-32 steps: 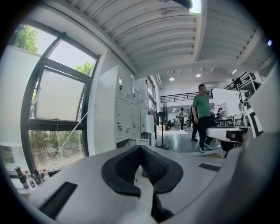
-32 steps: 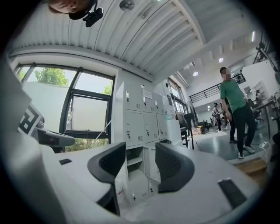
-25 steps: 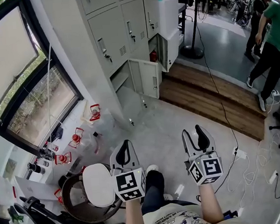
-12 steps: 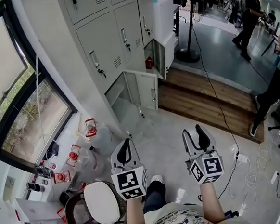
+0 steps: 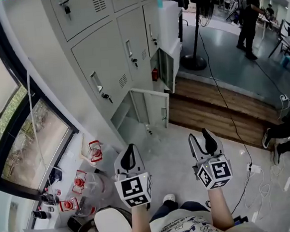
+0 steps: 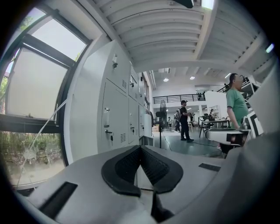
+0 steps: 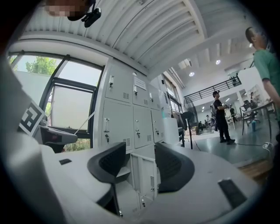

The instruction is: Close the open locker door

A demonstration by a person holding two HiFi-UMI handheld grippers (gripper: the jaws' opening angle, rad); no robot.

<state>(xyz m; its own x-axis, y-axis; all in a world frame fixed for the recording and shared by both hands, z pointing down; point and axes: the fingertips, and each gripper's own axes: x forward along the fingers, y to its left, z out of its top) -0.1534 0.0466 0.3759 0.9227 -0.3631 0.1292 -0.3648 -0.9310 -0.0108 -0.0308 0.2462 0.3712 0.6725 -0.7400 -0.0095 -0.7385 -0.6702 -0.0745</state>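
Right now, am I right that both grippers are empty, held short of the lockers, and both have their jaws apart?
Not quite. The left gripper has its jaws together, as the left gripper view shows; only the right gripper has its jaws apart. Both are empty and held short of the lockers.

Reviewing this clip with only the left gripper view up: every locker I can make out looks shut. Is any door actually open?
Observer: Yes. The head view shows the bottom locker door standing open.
Operator: Just that one?
Observer: No, the door above it is open too, with a red object inside.
Operator: And the right gripper?
Observer: The right gripper is open and empty, its jaws framing the bottom locker door from a distance.
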